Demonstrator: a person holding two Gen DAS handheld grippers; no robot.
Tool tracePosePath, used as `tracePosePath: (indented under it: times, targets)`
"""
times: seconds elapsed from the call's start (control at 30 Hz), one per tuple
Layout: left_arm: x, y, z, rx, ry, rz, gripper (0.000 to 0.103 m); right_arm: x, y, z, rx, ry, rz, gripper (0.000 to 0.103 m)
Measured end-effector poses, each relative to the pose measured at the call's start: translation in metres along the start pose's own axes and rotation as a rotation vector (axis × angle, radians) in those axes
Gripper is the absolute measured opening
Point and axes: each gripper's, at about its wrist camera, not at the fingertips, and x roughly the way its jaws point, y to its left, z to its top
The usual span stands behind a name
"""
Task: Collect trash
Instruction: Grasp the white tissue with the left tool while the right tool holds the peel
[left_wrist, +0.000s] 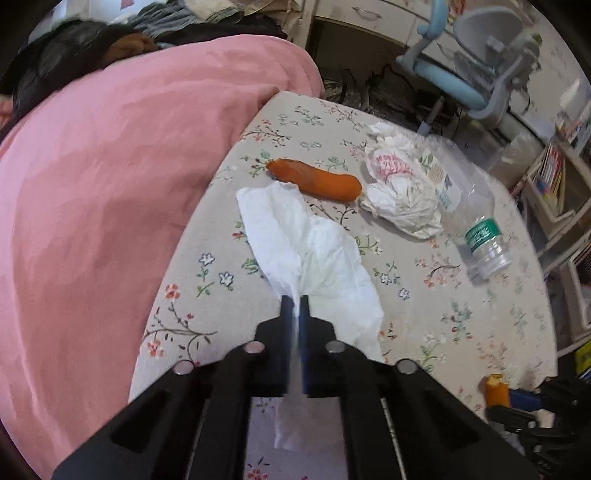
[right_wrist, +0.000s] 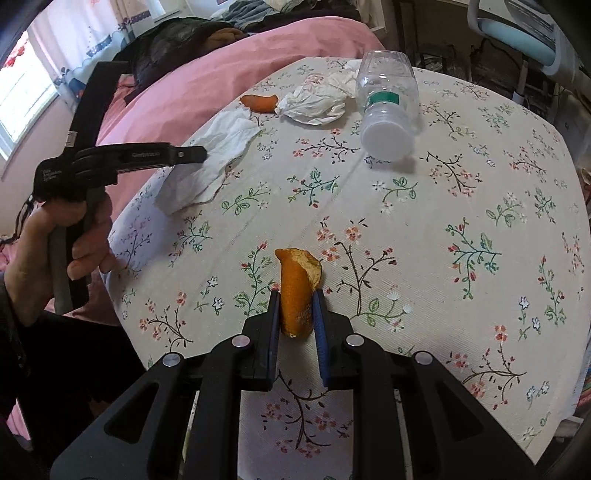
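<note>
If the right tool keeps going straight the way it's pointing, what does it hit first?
Probably just the floral tablecloth. The right tool, shut on an orange peel piece, points steeply down at bare cloth; the plastic bottle lies farther ahead, slightly right, though depth is hard to judge.

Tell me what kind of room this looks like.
Probably a bedroom that doubles as a study: a pink quilt lies beside the floral cloth, with a swivel desk chair and shelves of books nearby.
</note>
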Motion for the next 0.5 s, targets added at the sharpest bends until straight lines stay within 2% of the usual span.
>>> tracePosePath:
  times: [0.4, 0.5]
  targets:
    - [-0.064, -0.011, -0.009, -0.001, -0.151, -0.226, 0.002, -0.002, 0.0, -0.006, 0.012, -0.022, 0.009, 0.017]
    - [-0.073, -0.012, -0.013, -0.007, -0.168, -0.234, 0.002, -0.009, 0.0, -0.007, 0.028, -0.048, 0.027, 0.017]
